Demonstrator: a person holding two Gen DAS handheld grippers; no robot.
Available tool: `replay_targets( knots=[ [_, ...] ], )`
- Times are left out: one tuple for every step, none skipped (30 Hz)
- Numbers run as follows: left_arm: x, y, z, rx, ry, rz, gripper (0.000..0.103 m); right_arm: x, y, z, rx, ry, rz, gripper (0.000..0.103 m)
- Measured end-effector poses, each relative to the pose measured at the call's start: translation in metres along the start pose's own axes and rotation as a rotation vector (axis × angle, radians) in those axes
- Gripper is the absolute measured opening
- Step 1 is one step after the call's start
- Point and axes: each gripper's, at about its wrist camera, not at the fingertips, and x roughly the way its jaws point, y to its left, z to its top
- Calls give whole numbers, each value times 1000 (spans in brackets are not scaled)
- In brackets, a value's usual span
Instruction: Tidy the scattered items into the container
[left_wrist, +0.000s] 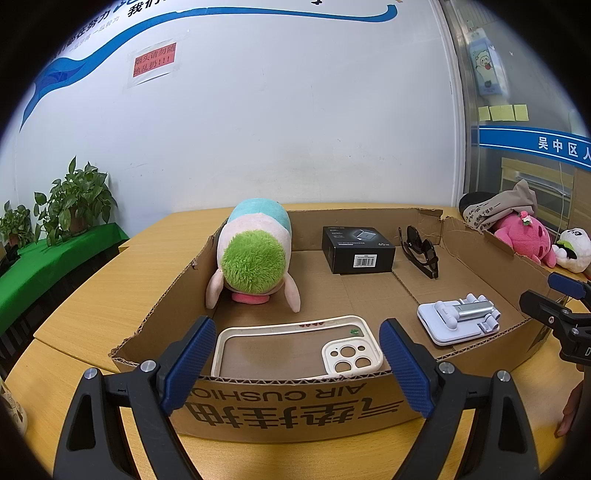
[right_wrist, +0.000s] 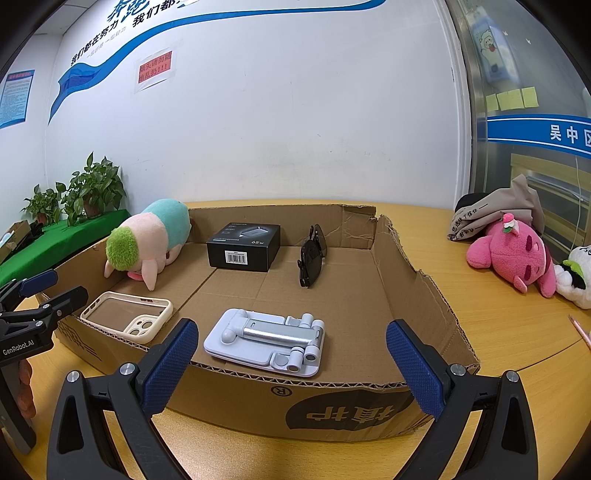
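Note:
An open cardboard box (left_wrist: 280, 402) (right_wrist: 424, 295) sits on the wooden table. Inside lie a plush toy with green hair (left_wrist: 255, 254) (right_wrist: 147, 240), a black charger box (left_wrist: 356, 249) (right_wrist: 243, 245), black sunglasses (left_wrist: 421, 247) (right_wrist: 312, 254), a cream phone case (left_wrist: 299, 347) (right_wrist: 129, 314) and a white folding phone stand (left_wrist: 458, 321) (right_wrist: 267, 338). My left gripper (left_wrist: 297, 365) is open and empty at the box's near wall, in front of the phone case. My right gripper (right_wrist: 291, 365) is open and empty at the near wall, in front of the stand.
A pink plush (right_wrist: 513, 254) (left_wrist: 524, 240), a white panda plush (right_wrist: 576, 273) (left_wrist: 572, 249) and a grey cloth bag (right_wrist: 498, 210) lie on the table right of the box. Potted plants (left_wrist: 74, 199) stand on a green shelf at left. A wall is behind.

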Motion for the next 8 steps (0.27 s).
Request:
replay_targets(
  knots=[
    [0, 0, 0, 0, 0, 0, 90, 0, 0, 0, 0, 0, 0, 103],
    [0, 0, 0, 0, 0, 0, 90, 0, 0, 0, 0, 0, 0, 103],
    [0, 0, 0, 1, -1, 0, 90, 0, 0, 0, 0, 0, 0, 103],
    [1, 0, 0, 0, 0, -2, 90, 0, 0, 0, 0, 0, 0, 103],
    [0, 0, 0, 0, 0, -2, 90, 0, 0, 0, 0, 0, 0, 103],
    [0, 0, 0, 1, 0, -1, 90, 0, 0, 0, 0, 0, 1, 103],
    [1, 0, 0, 0, 0, -2, 90, 0, 0, 0, 0, 0, 1, 103],
    [1, 0, 0, 1, 0, -2, 90, 0, 0, 0, -1, 0, 1, 103]
  ],
)
